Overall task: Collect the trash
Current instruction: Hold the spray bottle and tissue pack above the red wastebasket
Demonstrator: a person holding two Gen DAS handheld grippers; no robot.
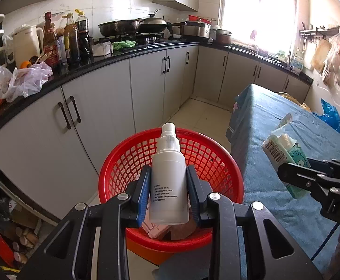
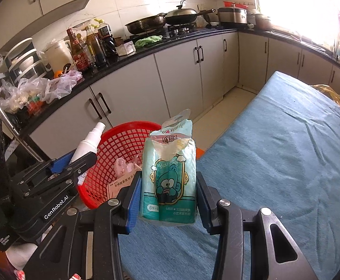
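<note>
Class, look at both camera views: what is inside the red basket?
Inside the red basket, a crumpled pink wrapper and a printed cardboard box are visible. The left gripper and its white spray bottle hide the rest.

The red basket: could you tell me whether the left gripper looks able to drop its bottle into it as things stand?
Probably yes. The left gripper, shut on the white spray bottle, hangs over the red basket, whose open top has nothing covering it; the right gripper with its tissue pack is off to the side.
</note>
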